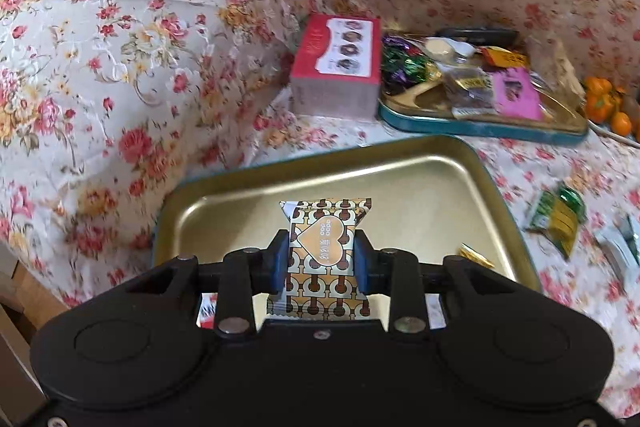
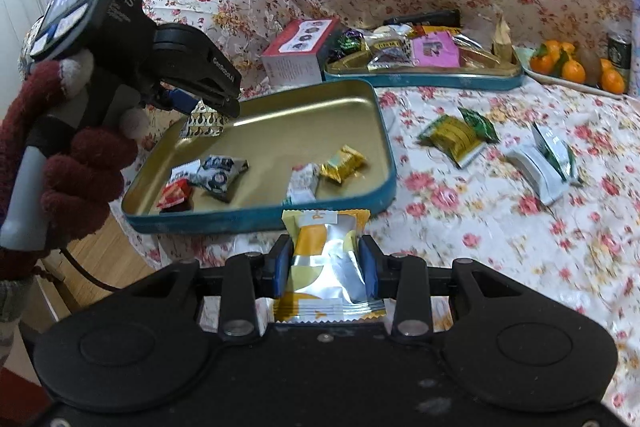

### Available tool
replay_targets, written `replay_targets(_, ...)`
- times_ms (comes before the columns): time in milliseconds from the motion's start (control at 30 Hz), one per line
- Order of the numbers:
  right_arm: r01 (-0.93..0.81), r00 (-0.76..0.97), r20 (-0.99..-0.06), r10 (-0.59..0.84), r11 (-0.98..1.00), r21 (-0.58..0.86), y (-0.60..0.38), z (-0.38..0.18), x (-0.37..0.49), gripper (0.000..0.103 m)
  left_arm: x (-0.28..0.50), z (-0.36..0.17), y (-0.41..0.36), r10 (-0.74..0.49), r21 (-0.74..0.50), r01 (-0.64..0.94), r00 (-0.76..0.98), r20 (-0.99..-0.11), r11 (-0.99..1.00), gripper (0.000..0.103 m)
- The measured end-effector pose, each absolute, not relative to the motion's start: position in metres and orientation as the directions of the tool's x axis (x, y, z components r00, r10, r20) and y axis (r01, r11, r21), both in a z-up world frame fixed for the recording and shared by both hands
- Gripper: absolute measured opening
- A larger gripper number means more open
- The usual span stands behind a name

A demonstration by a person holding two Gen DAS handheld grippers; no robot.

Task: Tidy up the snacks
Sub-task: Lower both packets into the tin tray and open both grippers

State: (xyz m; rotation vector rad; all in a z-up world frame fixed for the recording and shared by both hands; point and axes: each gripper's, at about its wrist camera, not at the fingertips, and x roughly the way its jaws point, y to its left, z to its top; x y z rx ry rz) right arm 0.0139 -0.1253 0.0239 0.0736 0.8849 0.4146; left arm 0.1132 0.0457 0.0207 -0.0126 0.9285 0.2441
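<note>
My left gripper (image 1: 321,259) is shut on a brown-and-gold patterned snack packet (image 1: 322,247) and holds it above the gold tin tray (image 1: 420,167). In the right wrist view that left gripper (image 2: 188,103) hangs over the tray's (image 2: 280,217) left rim, held by a gloved hand (image 2: 76,163). My right gripper (image 2: 325,263) is shut on a yellow-and-silver snack packet (image 2: 326,259), just in front of the tray's near wall. Several small wrapped snacks lie in the tray, among them a gold one (image 2: 344,163) and a dark one (image 2: 220,175).
A second blue-rimmed tin (image 2: 432,79) full of mixed snacks stands behind, with a red box (image 2: 296,55) at its left. Green packets (image 2: 460,135) and a white-green packet (image 2: 548,159) lie loose on the floral cloth. Oranges (image 2: 572,67) sit on a plate at far right.
</note>
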Motion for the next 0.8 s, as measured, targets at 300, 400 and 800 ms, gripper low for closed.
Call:
replay_targets(300, -0.329, 0.588, -0.719, 0.37, 0.922, 0.206, -0.101, 0.03, 0.044, 0.038, 0.123, 0.004, 0.07, 0.183, 0.048, -0.25, 0.552, -0.813, 0.967, 0.041)
replay_targets(400, -0.33, 0.593, -0.719, 0.363, 0.924, 0.194, -0.095, 0.03, 0.051, 0.038, 0.121, 0.001, 0.079, 0.17, 0.02, -0.269, 0.546, -0.82, 0.963, 0.041)
replay_targets(800, -0.344, 0.614, -0.717, 0.33, 0.93, 0.134, -0.061, 0.02, 0.088, 0.038, 0.126, 0.002, 0.115, 0.183, -0.017, -0.34, 0.546, -0.817, 0.94, 0.041)
